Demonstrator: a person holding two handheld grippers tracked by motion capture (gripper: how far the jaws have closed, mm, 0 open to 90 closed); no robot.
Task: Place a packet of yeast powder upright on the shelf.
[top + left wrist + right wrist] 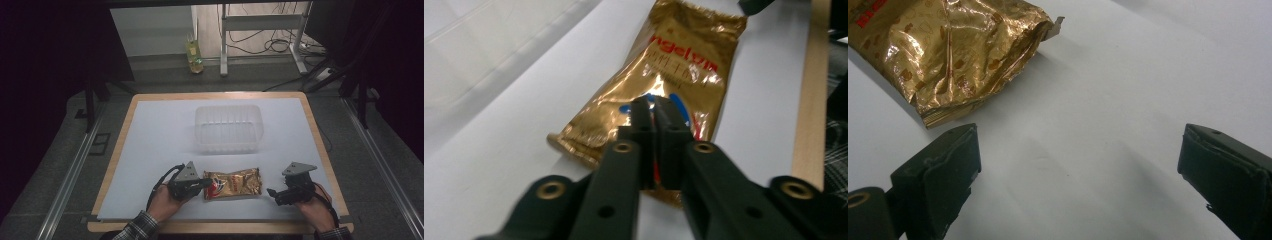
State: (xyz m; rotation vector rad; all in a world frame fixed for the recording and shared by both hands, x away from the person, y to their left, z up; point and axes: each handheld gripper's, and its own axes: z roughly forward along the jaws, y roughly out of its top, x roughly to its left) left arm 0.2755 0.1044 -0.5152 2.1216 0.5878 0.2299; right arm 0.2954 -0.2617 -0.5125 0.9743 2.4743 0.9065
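A crinkled gold foil packet [232, 184] with red lettering lies flat on the white sheet near the front of the table. My left gripper [204, 185] is at the packet's left end. In the left gripper view its jaws [655, 115] are pressed together, pinching the near edge of the gold packet [674, 75]. My right gripper [272, 192] rests just right of the packet, pointing toward it. Its jaws [1078, 145] stand wide apart over bare sheet, with the gold packet [948, 50] a short way ahead and nothing between them.
A clear plastic tub [229, 107] stands on the sheet behind the packet, mid-table, and its wall [474, 40] shows in the left gripper view. The wooden table edge [116, 150] frames the white sheet [160, 135]. A bottle [194, 56] and desk legs stand on the floor beyond.
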